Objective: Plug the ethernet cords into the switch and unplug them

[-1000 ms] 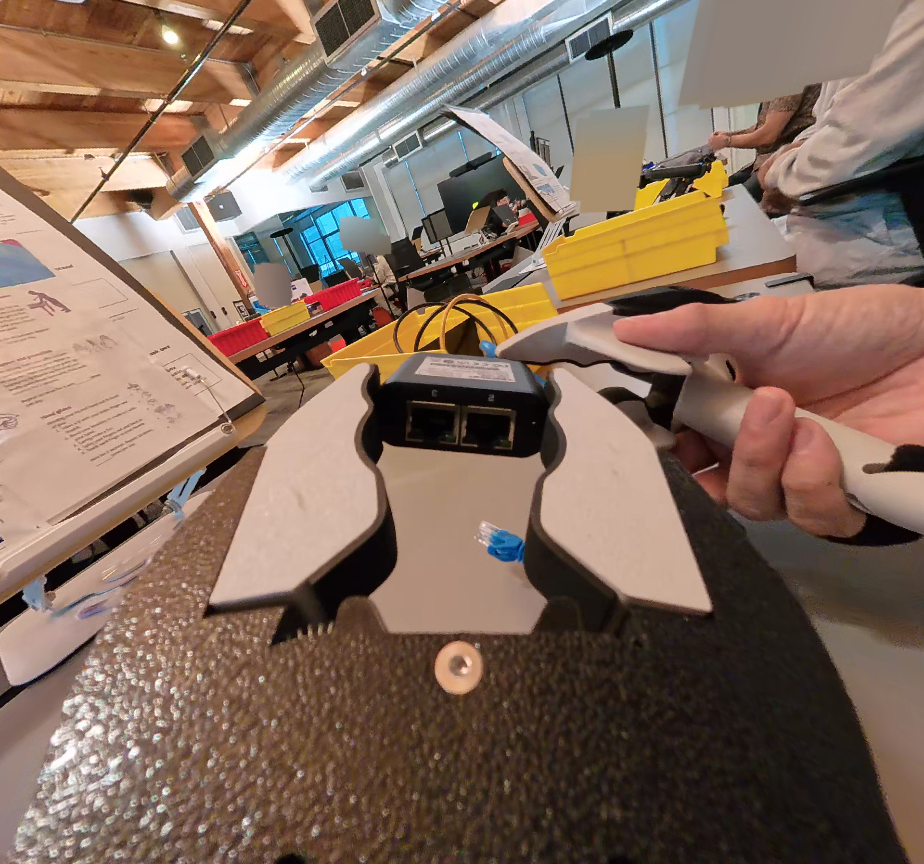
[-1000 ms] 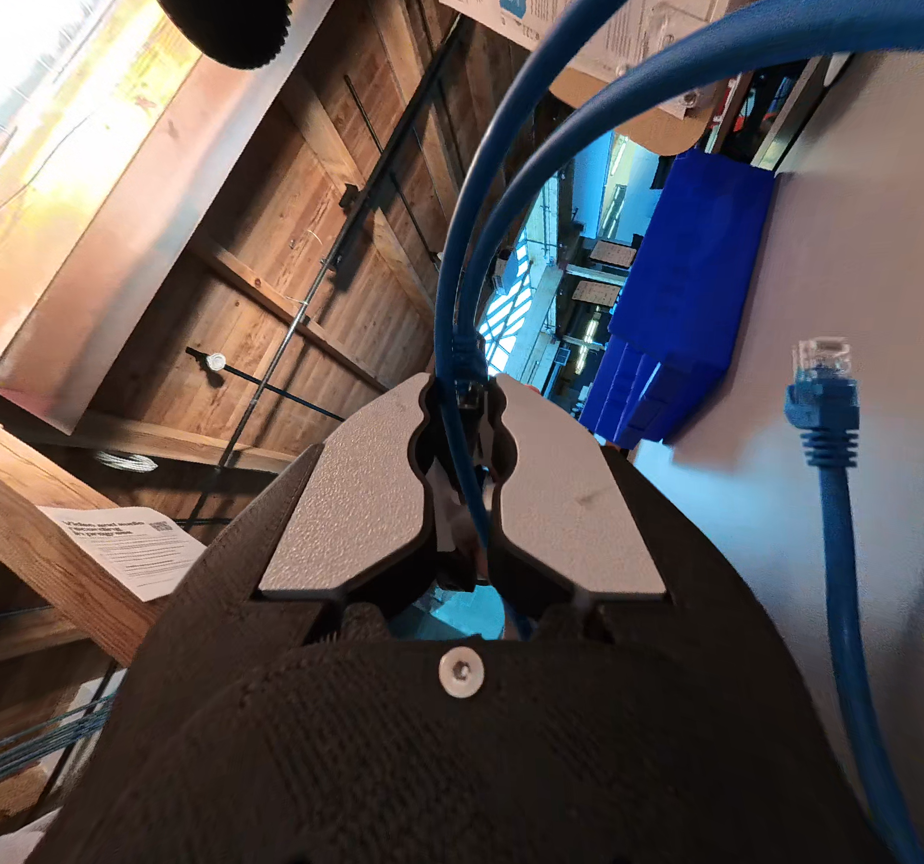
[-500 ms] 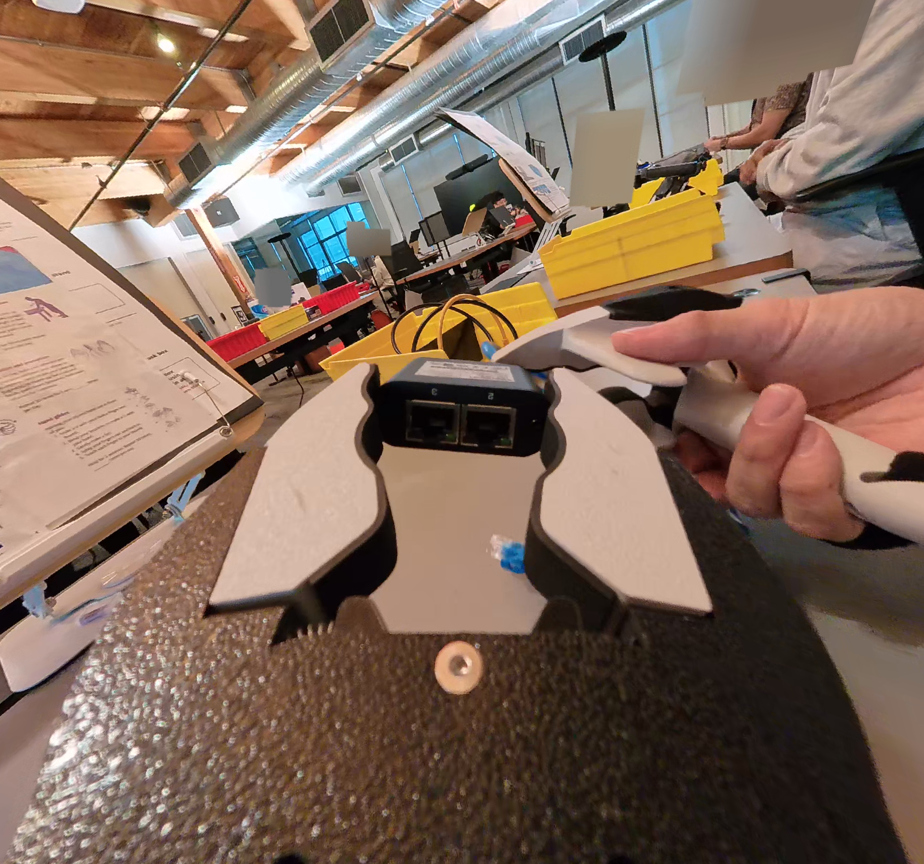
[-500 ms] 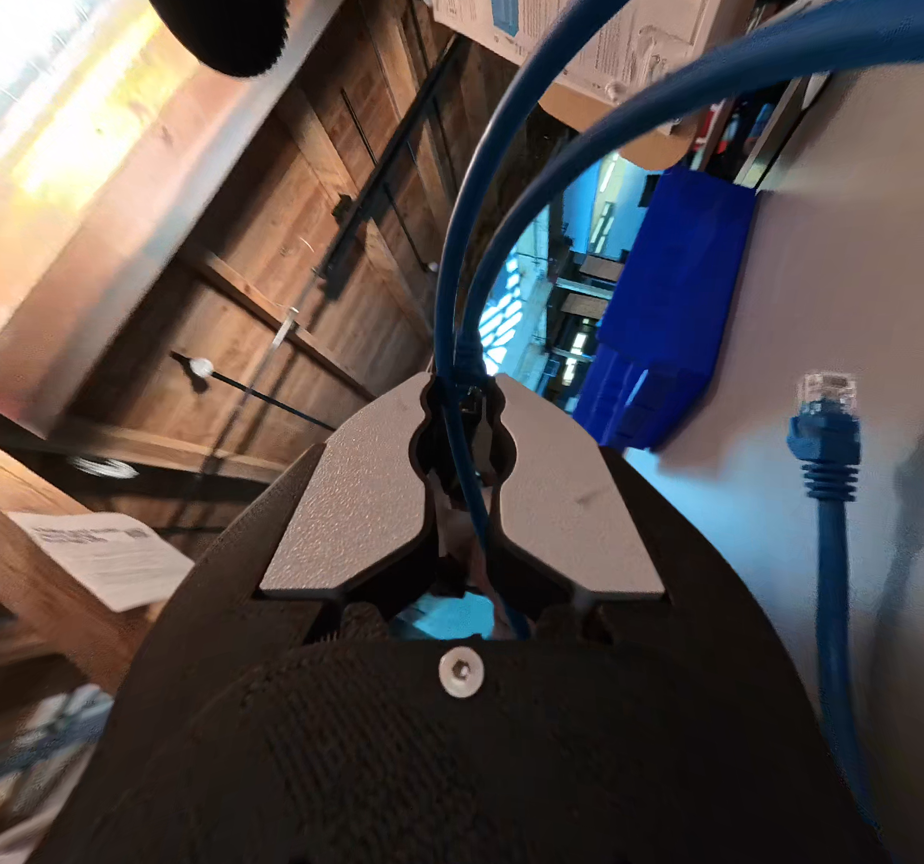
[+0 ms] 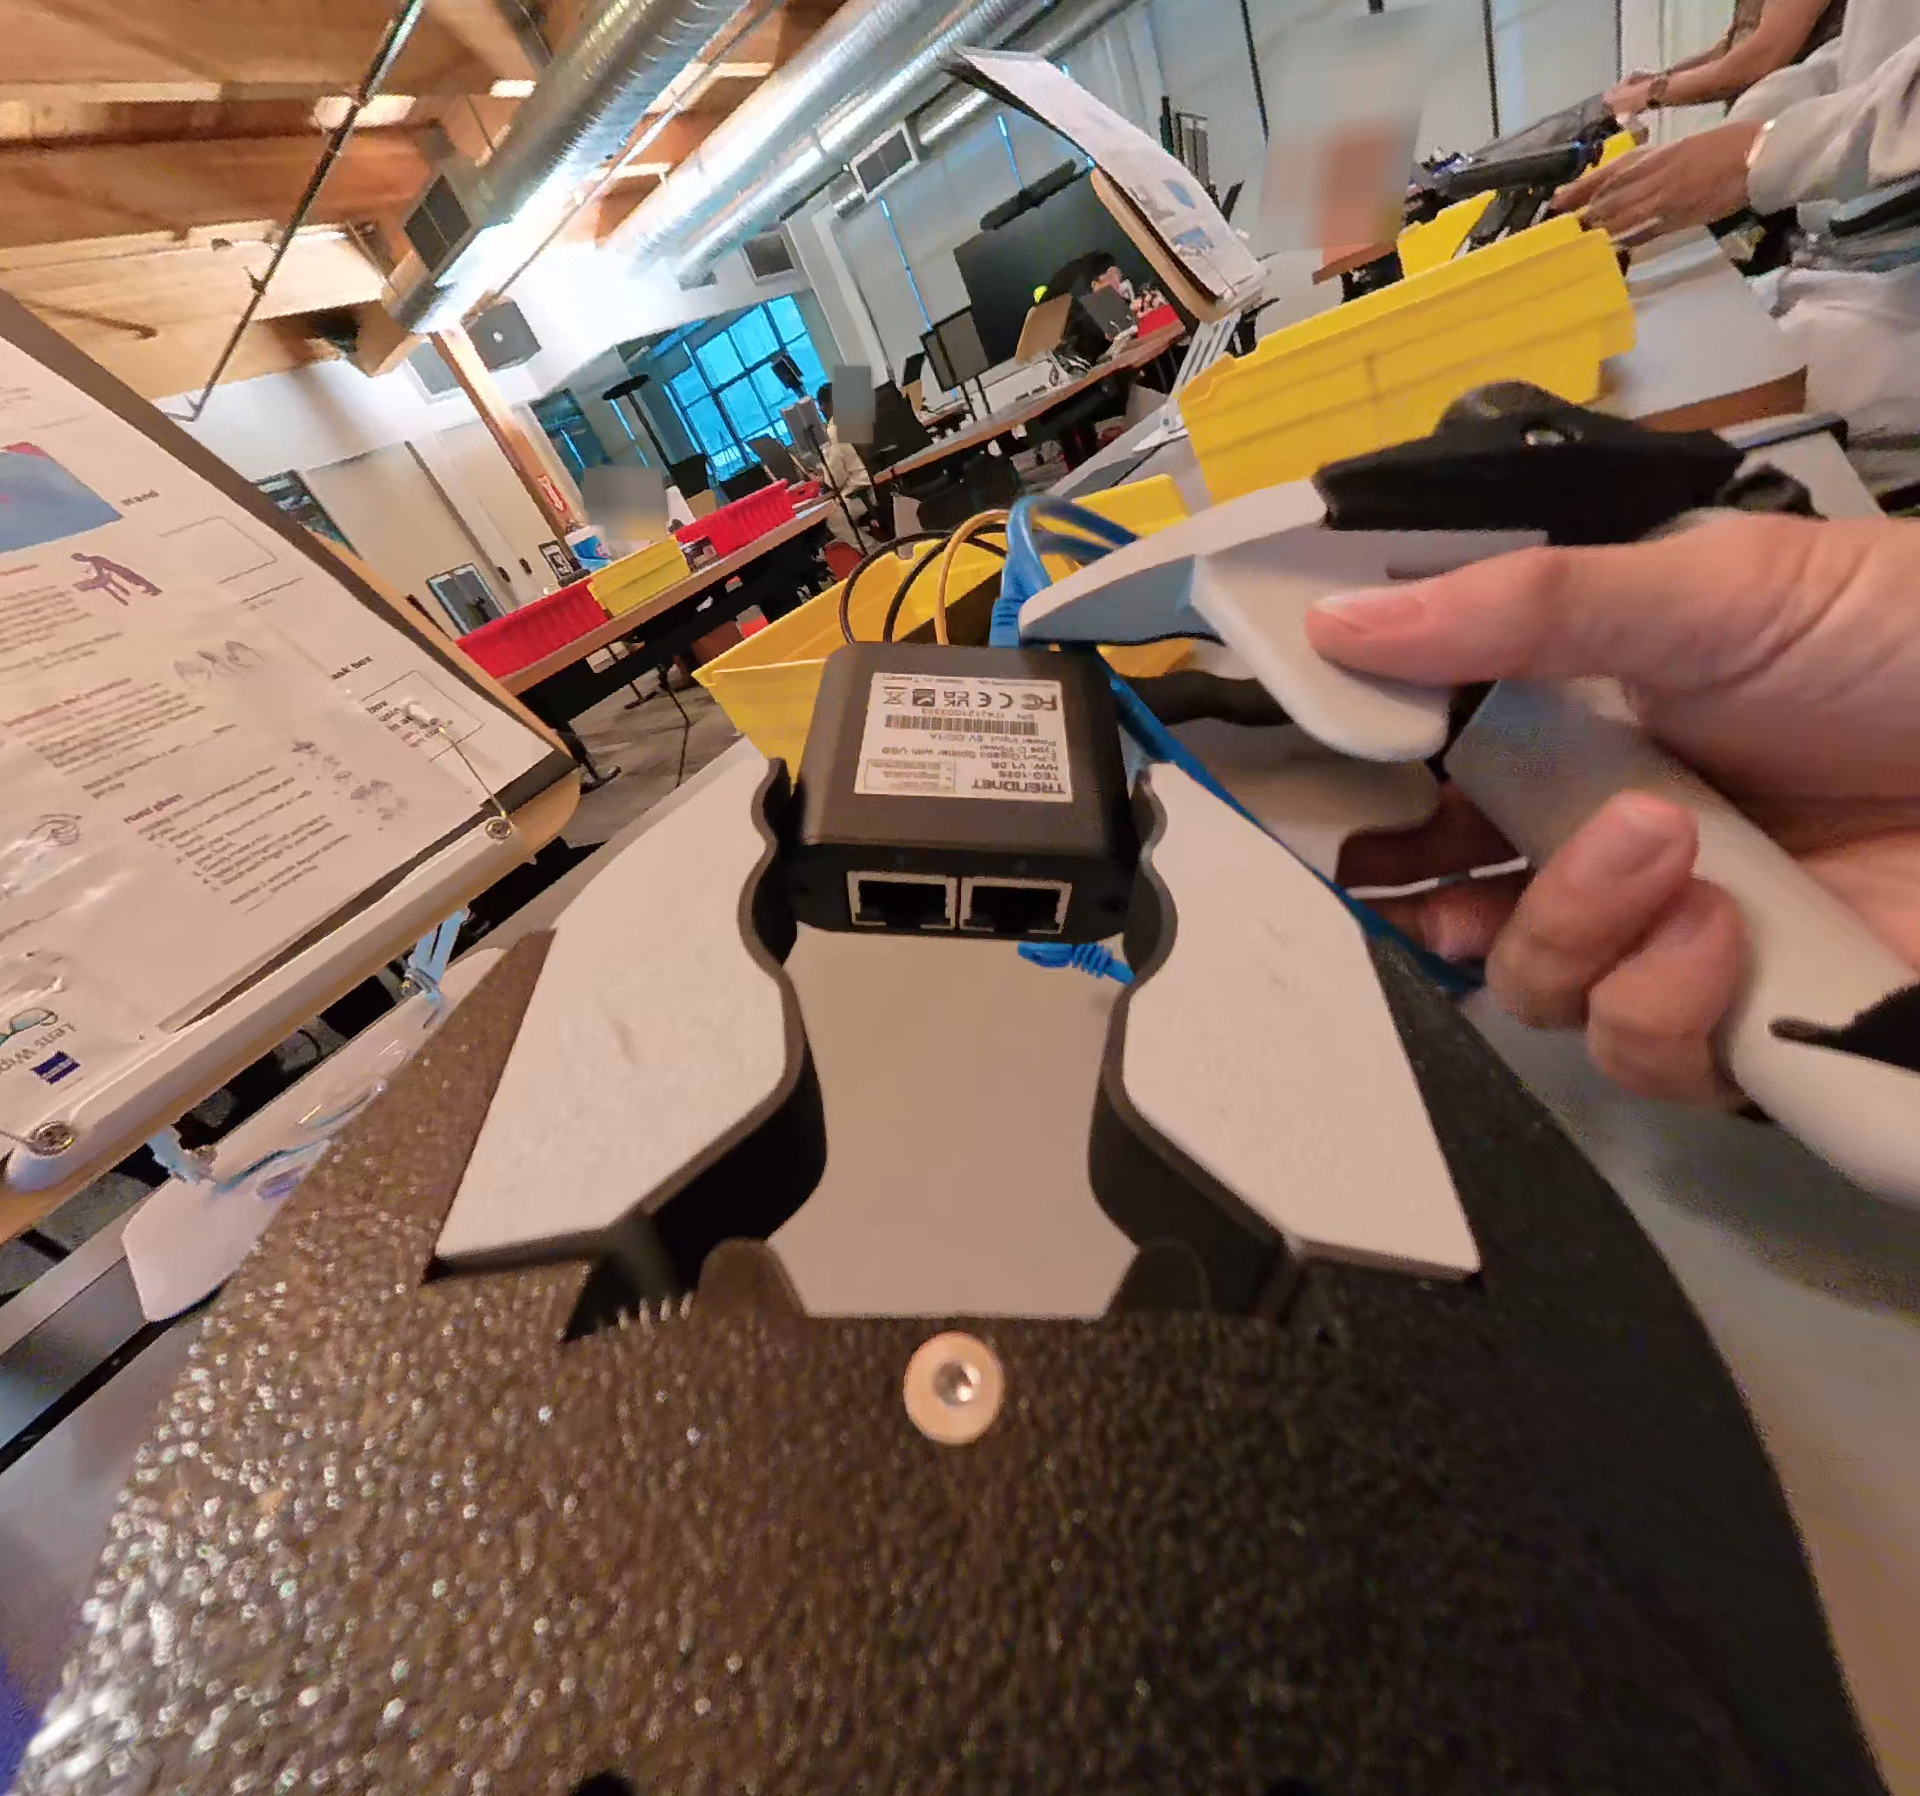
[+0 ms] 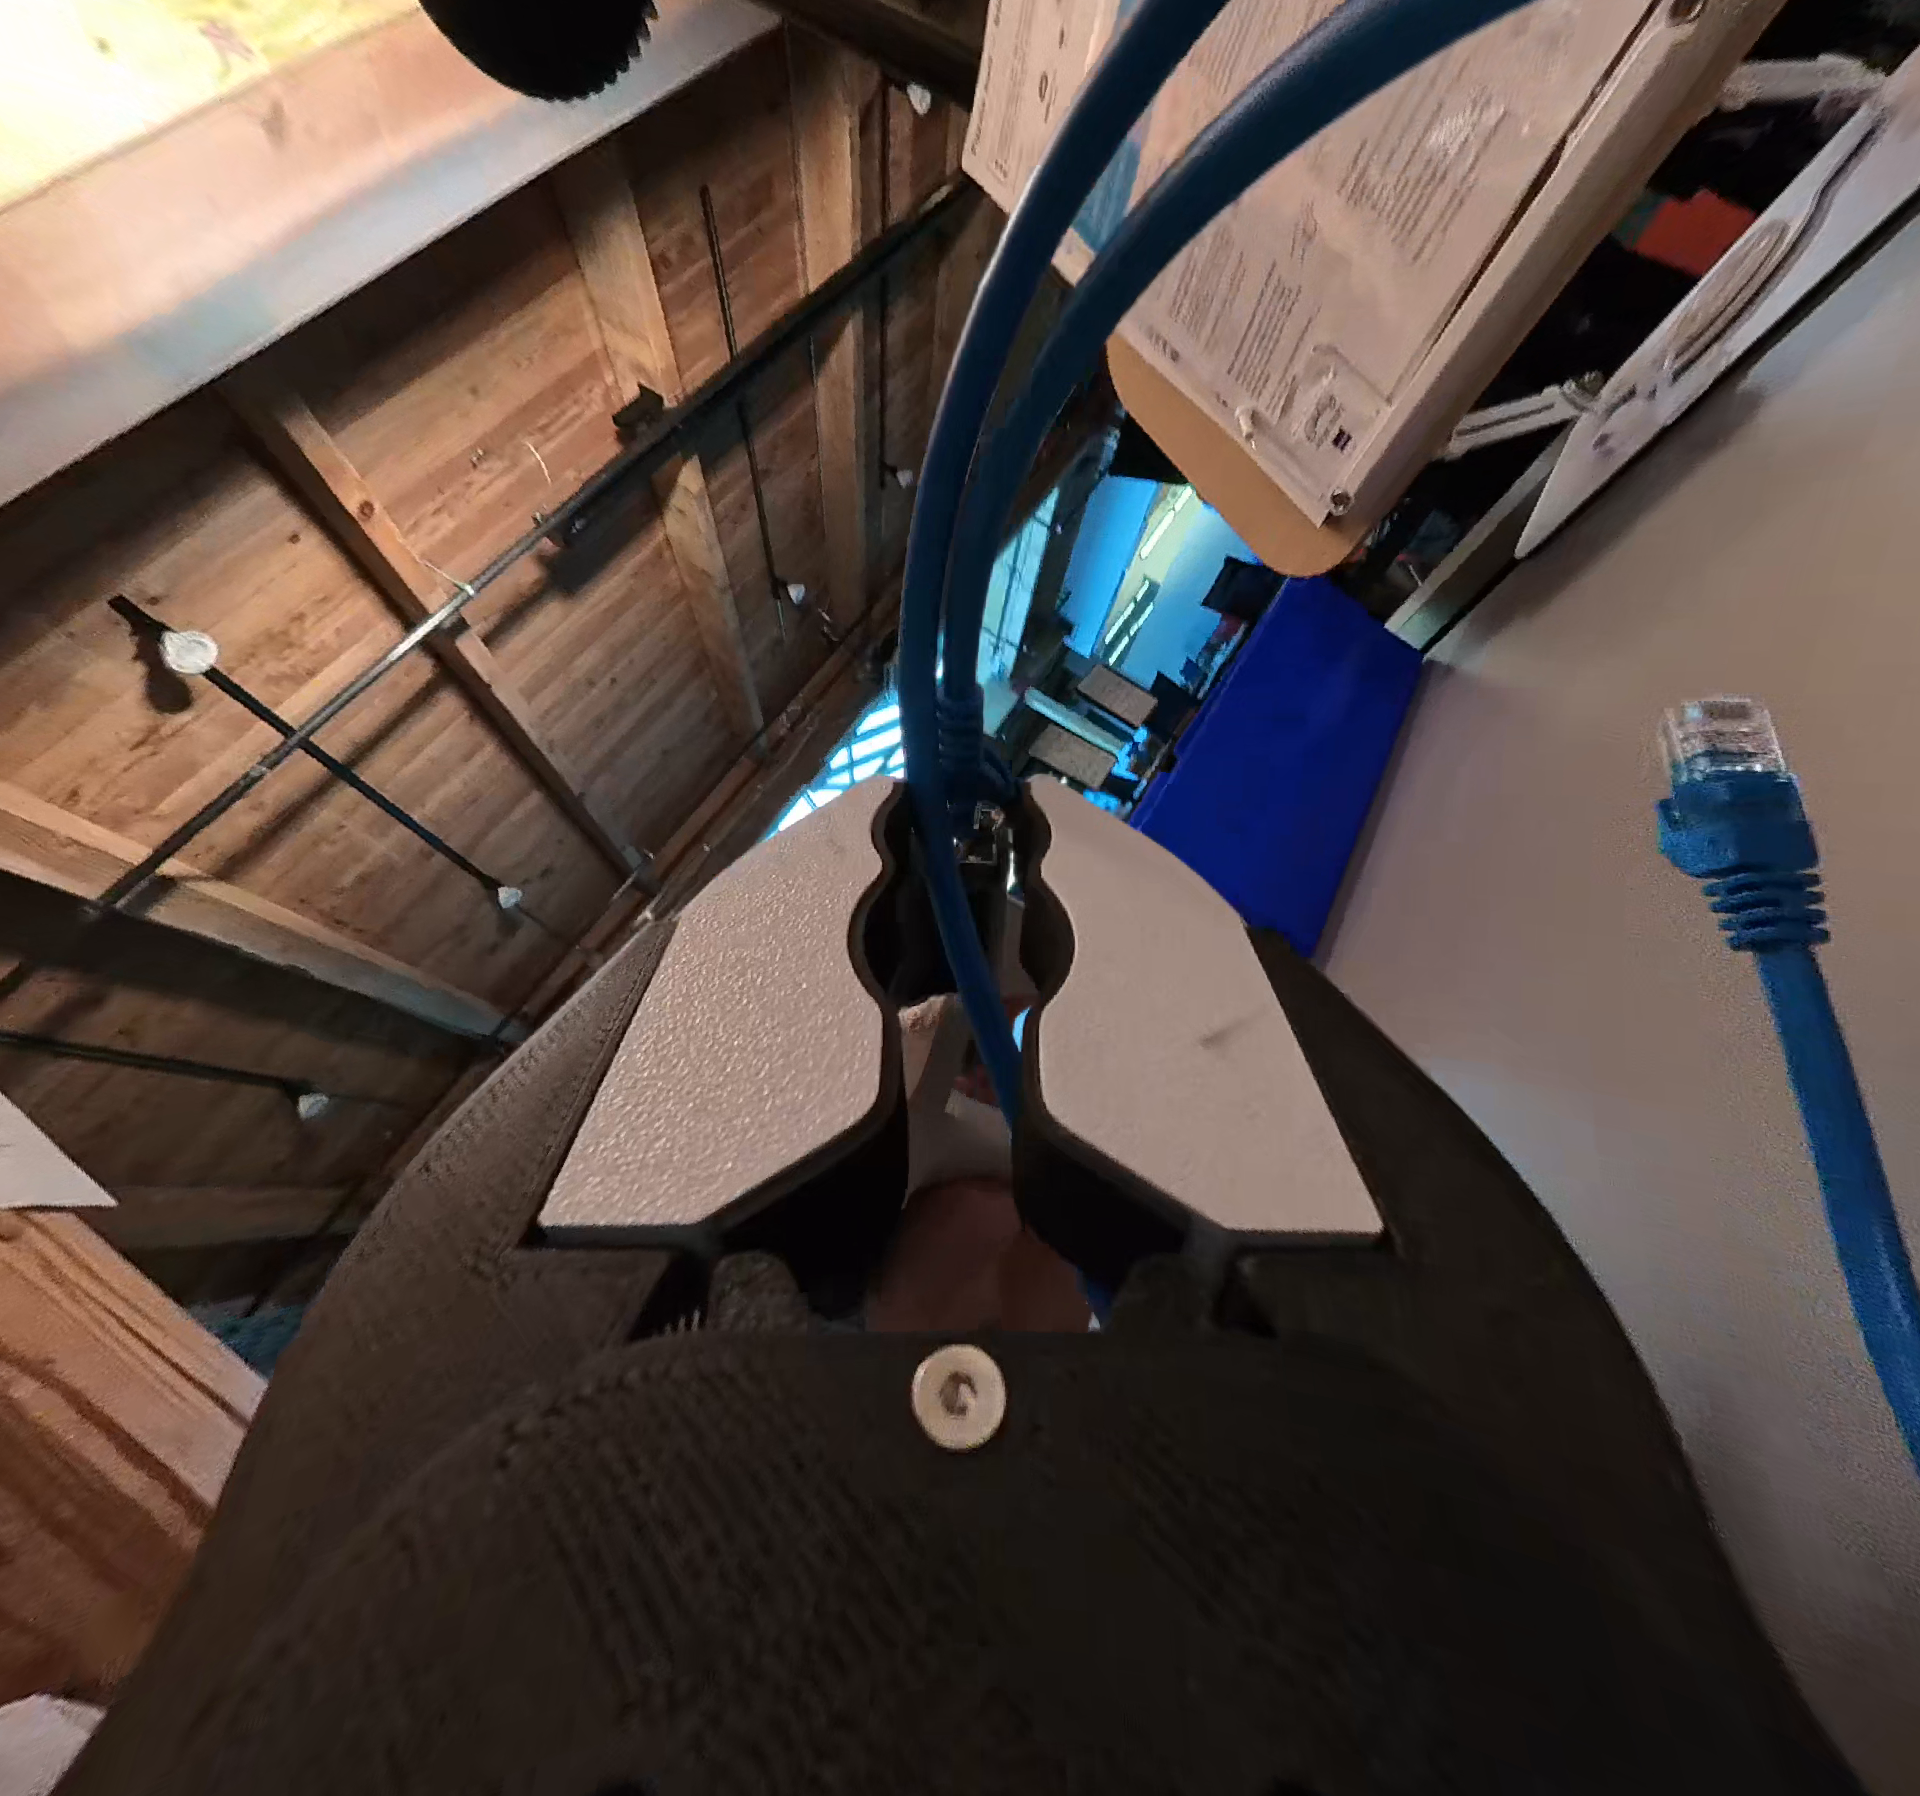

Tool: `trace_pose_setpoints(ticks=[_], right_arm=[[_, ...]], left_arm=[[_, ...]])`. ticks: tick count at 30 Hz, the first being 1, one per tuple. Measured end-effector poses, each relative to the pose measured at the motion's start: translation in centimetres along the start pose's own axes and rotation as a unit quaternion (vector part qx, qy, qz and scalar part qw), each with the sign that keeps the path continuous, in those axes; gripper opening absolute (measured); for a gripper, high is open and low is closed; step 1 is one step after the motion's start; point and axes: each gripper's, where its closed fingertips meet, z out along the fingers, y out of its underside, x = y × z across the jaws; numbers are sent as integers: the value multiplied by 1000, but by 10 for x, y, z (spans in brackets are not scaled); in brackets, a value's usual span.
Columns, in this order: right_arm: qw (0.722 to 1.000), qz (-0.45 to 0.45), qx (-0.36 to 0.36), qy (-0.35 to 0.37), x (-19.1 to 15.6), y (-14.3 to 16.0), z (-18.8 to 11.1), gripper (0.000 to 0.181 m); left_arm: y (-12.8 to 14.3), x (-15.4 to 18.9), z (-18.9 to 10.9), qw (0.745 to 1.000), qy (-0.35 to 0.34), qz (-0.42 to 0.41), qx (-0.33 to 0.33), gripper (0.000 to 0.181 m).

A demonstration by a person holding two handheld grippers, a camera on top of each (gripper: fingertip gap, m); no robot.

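Note:
My left gripper [image 5: 958,790] is shut on the sides of a small black switch [image 5: 966,738]. Its two empty ports face the camera and its labelled top shows. It is held just above the grey table [image 5: 935,1123]. My right gripper [image 6: 961,801] is shut on the plug end of a blue ethernet cord [image 6: 961,738], whose cable loops up and away. In the left wrist view the right gripper [image 5: 1029,619], held by a hand [image 5: 1662,707], is just behind and right of the switch. A second blue plug [image 6: 1730,811] lies loose on the table [image 6: 1621,1019]; a blue plug [image 5: 1075,959] also shows under the switch.
A clipboard with printed sheets [image 5: 208,759] stands tilted at the left and shows in the right wrist view [image 6: 1299,240]. A blue bin [image 6: 1278,770] sits on the table's far side. Yellow bins [image 5: 1403,375] and other people's arms [image 5: 1766,115] are behind. My two grippers' fingertips are within a few centimetres of each other.
My left gripper has tilted the switch so its labelled top now shows. My right gripper with the cord has come closer, just behind the switch. Both grips are unchanged.

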Motion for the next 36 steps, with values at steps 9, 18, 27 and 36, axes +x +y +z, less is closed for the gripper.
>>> trace_pose_setpoints(ticks=[9, 18, 27, 36], right_arm=[[998, 12, -33, 51, 24, -2, -10, 32], [984, -86, -155, -21, -36, 12, 9, 7], [994, 42, -103, 8, 0, 12, 14, 5], [994, 89, -59, -18, 5, 9, 14, 13]], left_arm=[[4, -11, -3, 999, -36, 7, -12, 61], [3, -23, -9, 999, -53, 6, -6, 61], [-6, -20, -8, 996, -35, -72, 43, 61], [-2, -20, -7, 994, -32, -96, 43, 61]])
